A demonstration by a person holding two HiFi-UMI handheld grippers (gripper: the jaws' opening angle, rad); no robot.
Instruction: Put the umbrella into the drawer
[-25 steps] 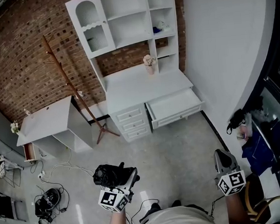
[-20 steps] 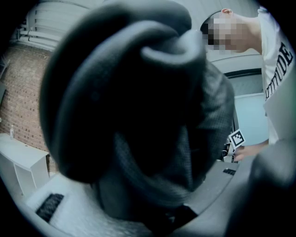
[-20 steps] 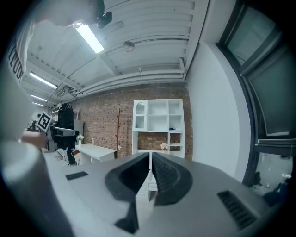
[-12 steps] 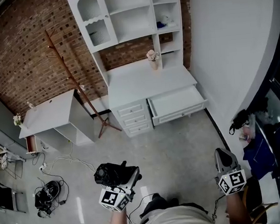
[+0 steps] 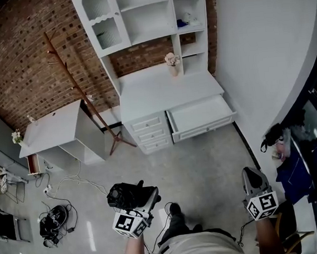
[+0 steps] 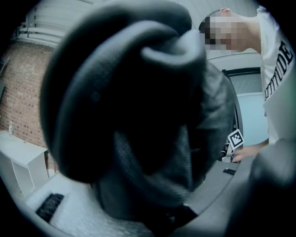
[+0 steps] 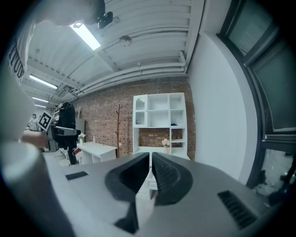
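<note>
A brick wall backs a white desk, whose drawer stands pulled out, well away from me. Over the grey floor, my left claw is clenched on the folded black umbrella. My right claw has its 2 jaws pressed together, with nothing between them.

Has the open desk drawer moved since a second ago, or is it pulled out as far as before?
No. The drawer stands pulled out from the white desk by the same amount as before, with its front no nearer the desk's edge.
</note>
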